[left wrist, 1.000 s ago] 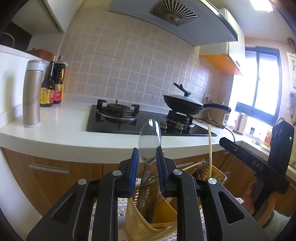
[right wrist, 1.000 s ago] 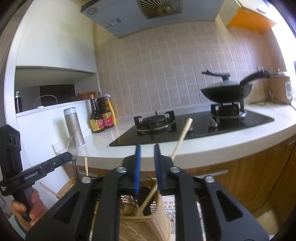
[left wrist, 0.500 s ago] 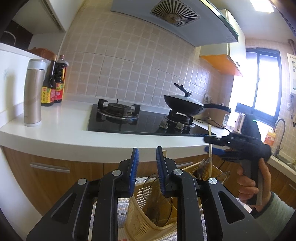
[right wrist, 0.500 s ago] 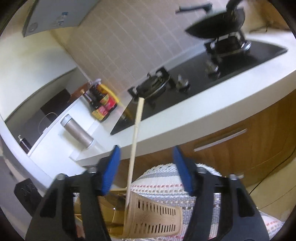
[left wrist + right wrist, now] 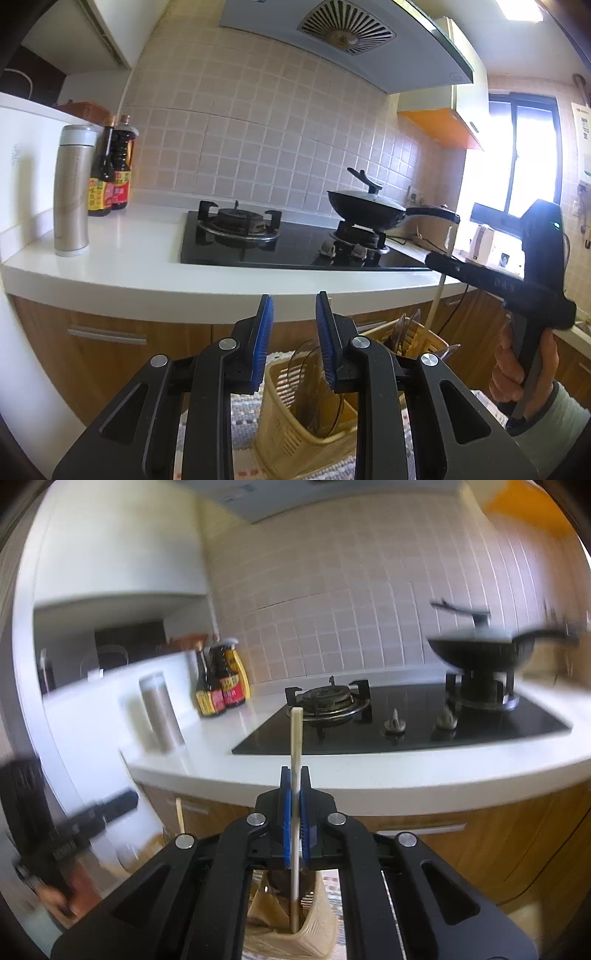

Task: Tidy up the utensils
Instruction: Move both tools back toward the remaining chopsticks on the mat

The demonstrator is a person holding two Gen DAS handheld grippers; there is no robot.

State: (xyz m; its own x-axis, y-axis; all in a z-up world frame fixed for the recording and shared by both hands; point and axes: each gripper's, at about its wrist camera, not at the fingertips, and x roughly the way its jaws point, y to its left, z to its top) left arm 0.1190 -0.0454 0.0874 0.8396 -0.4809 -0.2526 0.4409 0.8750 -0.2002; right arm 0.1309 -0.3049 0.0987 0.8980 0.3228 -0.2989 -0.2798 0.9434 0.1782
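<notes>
Clear spoon (image 5: 314, 384) sits in a basket (image 5: 280, 421), under the empty, open left claw (image 5: 291, 321). The right claw (image 5: 294, 805) pinches a chopstick (image 5: 296, 738) standing in another basket (image 5: 314, 930), so sorting seems partly done.

From the left wrist view, the left gripper (image 5: 291, 310) stands with blue pads apart and nothing between them; open air runs toward 12 o'clock up to the white counter edge (image 5: 207, 291). Straight below, the yellow basket (image 5: 291, 424) with a clear spoon (image 5: 314, 384) blocks descent. At 3 o'clock the right gripper (image 5: 495, 284) crosses above a second basket (image 5: 417, 339), closing that side. At 9 o'clock the way is free beside the wooden cabinet (image 5: 110, 354). In the right wrist view, a chopstick (image 5: 296, 760) fills the pinched pads; the tan basket (image 5: 314, 923) sits beneath.
</notes>
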